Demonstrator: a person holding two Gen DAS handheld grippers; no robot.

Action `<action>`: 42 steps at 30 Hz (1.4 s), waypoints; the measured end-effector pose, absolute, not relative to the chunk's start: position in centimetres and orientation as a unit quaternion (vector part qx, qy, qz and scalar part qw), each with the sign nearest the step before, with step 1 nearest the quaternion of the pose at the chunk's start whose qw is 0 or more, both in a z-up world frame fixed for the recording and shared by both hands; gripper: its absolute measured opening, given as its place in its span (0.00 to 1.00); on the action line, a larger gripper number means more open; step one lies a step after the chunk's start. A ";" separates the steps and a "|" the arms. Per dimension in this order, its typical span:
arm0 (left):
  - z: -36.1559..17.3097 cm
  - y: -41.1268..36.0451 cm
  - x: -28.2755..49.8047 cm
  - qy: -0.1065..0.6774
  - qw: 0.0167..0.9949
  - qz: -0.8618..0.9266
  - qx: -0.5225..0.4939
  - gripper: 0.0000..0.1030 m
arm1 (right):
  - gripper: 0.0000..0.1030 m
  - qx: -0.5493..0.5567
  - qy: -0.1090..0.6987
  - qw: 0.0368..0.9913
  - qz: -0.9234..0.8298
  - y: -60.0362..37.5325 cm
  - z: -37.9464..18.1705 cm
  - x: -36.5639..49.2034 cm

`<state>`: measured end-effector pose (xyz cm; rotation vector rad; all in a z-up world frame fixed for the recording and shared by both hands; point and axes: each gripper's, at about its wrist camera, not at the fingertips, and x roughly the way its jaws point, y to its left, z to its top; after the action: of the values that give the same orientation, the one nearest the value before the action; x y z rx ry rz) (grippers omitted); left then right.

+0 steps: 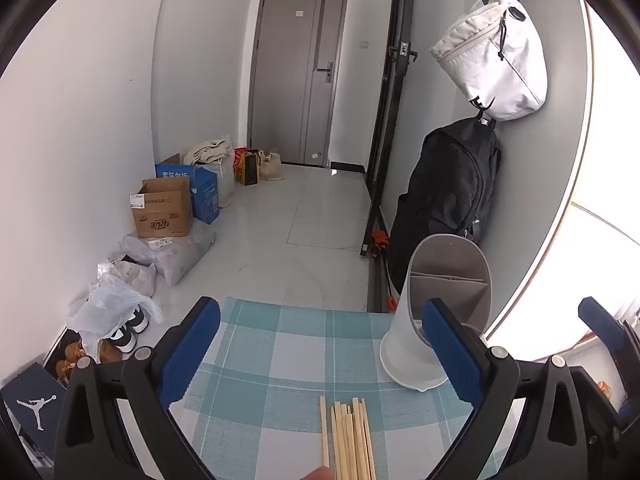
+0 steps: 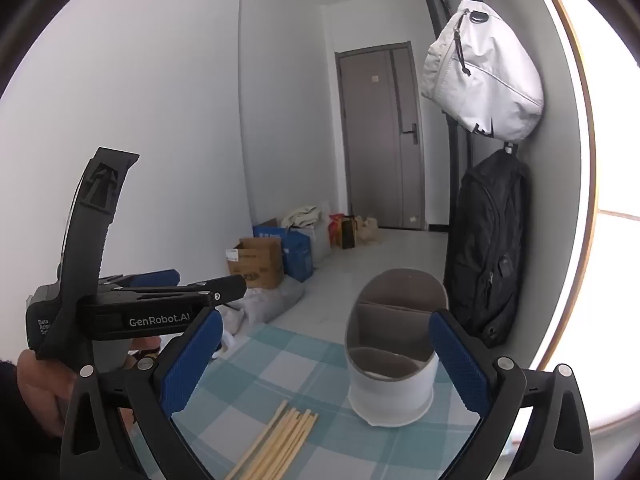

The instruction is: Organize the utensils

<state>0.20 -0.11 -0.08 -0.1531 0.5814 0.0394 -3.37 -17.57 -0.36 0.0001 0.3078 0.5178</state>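
With both your left gripper (image 1: pixel 320 360) and right gripper (image 2: pixel 326 364) spread wide and empty, you're at the start: the chopsticks (image 1: pixel 349 438) lie at six o'clock, the holder (image 1: pixel 436 312) at two o'clock, so drop and pinch first.

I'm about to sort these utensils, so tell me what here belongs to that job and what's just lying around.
For the job: chopsticks on the checked cloth; divided utensil holder; left gripper and right gripper, both open.

Lying about: cardboard box, white bag, black backpack, shoes.
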 end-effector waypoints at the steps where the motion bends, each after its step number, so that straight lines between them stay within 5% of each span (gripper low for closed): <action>1: -0.1 -0.1 0.3 0.288 0.955 0.019 -0.072 0.96 | 1.00 0.003 0.147 0.955 0.257 -17.6 -0.4 -3.4; 42: -0.4 0.0 0.1 0.280 0.957 0.018 -0.078 0.96 | 1.00 0.011 0.150 0.956 0.252 -17.7 -0.2 -3.3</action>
<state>0.11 0.01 -0.39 -0.1579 0.5678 0.0362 -3.30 -17.66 -0.18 0.0231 0.3053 0.5121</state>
